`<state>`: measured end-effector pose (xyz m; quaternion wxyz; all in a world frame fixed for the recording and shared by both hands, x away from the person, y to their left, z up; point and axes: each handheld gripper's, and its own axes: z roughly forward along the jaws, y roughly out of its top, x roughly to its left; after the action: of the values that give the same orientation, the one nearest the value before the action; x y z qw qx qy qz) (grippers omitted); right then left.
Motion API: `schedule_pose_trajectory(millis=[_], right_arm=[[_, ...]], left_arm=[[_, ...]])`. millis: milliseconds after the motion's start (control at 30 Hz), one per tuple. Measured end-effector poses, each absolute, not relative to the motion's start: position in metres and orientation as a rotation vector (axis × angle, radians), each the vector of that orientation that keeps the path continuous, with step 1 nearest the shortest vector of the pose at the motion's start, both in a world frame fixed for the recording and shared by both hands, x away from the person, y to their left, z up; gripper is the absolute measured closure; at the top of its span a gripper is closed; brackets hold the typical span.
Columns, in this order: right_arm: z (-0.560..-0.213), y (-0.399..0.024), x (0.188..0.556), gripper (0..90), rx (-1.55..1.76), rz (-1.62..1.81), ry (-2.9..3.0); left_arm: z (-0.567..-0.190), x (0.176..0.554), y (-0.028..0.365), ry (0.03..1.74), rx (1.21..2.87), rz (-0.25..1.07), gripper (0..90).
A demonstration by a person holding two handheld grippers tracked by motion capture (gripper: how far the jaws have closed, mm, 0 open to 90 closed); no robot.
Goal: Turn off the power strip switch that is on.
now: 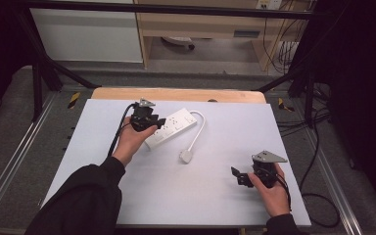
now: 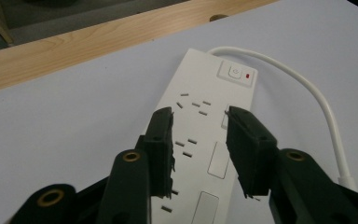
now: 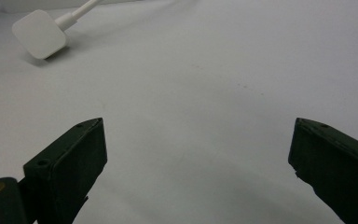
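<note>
A white power strip (image 1: 172,127) lies at a slant on the white tabletop (image 1: 186,196), left of centre toward the back. Its white cable (image 1: 199,131) loops down to a flat white plug (image 1: 186,156). My left gripper (image 1: 157,122) hovers over the strip's near end, with a hand behind it. In the left gripper view the strip (image 2: 214,88) shows its sockets and a switch with a red light (image 2: 236,73); the left gripper (image 2: 200,116) stands open just above it, nothing held. My right gripper (image 1: 237,176) rests at the front right, wide open (image 3: 198,128), with the plug (image 3: 39,33) far off.
A wooden strip (image 1: 176,94) borders the table's far edge. Black frame bars (image 1: 39,83) stand at both back corners. Loose cables (image 1: 318,147) lie on the floor to the right. A wooden shelf unit (image 1: 205,24) stands behind the table.
</note>
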<state>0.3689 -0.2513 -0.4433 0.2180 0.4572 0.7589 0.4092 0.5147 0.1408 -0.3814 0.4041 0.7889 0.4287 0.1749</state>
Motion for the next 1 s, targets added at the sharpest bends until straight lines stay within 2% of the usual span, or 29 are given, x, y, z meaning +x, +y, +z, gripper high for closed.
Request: schedule_pose_trajectory(millis=[267, 433, 1000], right_arm=[[-0.444, -0.249, 0.37, 4.2, 1.25, 1.139, 2.116], [-0.444, -0.249, 0.371, 4.1, 1.244, 1.142, 2.123], [-0.445, -0.247, 0.371, 4.0, 1.234, 1.142, 2.14]], left_arm=[[-0.387, 0.519, 0.127, 1.023, 2.027, 0.443, 80.7], [-0.389, 0.522, 0.12, 1.011, 2.043, 0.44, 86.4], [-0.392, 0.528, 0.103, 0.995, 2.069, 0.39, 90.0]])
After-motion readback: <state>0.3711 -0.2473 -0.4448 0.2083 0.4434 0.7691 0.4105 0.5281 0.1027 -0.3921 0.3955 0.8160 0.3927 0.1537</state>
